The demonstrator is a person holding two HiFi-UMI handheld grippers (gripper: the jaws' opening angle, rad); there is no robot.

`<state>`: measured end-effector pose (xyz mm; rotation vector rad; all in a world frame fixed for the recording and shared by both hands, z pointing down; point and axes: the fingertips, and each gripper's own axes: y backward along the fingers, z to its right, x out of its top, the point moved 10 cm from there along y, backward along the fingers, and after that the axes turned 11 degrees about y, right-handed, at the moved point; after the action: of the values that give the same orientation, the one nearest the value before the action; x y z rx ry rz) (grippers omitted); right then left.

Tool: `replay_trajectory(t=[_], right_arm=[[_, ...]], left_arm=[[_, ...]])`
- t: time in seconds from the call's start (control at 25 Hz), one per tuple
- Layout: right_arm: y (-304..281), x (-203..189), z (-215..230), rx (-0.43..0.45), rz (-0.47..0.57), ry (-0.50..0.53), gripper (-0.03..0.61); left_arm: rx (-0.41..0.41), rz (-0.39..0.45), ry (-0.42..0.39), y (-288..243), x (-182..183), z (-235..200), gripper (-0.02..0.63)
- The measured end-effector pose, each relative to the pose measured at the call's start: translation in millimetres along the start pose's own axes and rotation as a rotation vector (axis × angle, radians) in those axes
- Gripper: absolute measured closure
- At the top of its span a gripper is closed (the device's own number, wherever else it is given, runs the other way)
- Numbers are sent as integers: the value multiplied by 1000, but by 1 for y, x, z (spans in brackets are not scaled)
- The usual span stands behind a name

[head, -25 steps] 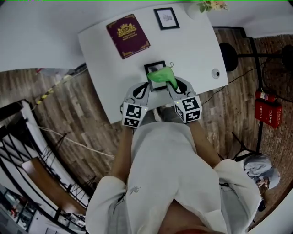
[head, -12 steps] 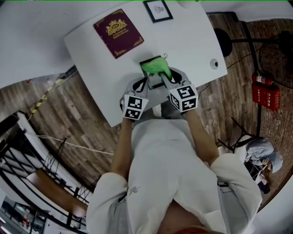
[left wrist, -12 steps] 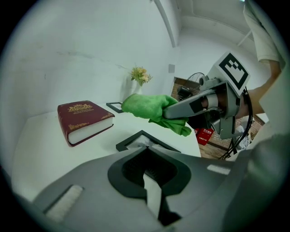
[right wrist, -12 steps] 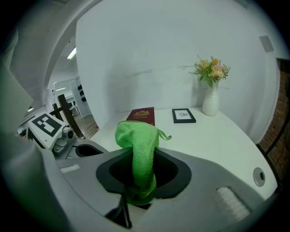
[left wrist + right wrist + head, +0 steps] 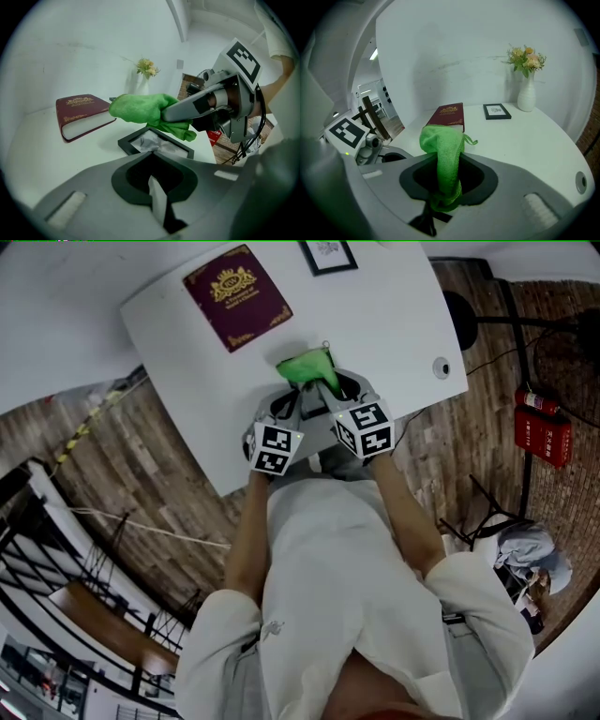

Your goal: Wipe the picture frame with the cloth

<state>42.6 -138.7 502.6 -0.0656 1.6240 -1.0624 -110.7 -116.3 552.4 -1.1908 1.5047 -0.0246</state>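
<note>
While the right gripper [image 5: 440,206] clamps the green cloth [image 5: 443,150] bunched forward to rub the black picture frame [image 5: 154,143], the left gripper [image 5: 159,211] sits behind it, jaws together, empty

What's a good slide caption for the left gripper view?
Right gripper holds the green cloth over the black picture frame, beside a maroon book.

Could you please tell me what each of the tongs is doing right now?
Left tongs: closed, apparently empty.
Right tongs: closed on the soft green cloth.
</note>
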Motion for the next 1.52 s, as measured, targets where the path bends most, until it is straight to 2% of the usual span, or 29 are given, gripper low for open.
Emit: replay_trajectory(t=[0.2, 0.84, 1.08, 1.28, 1.52], right_arm=[[-14, 1, 1, 49, -15, 17, 488], [-58, 8, -17, 210, -54, 76, 488], [-69, 5, -22, 217, -94, 88, 488], [-70, 3, -19, 214, -96, 52, 488], [-66, -2, -13, 169, -107, 19, 488]], left_arm=[[28, -33, 16, -6, -3, 1, 594], [61, -31, 47, -5, -3, 6, 594], [67, -35, 41, -4, -3, 6, 594], [63, -30, 51, -4, -2, 5, 594], [62, -31, 55, -4, -2, 5, 594]])
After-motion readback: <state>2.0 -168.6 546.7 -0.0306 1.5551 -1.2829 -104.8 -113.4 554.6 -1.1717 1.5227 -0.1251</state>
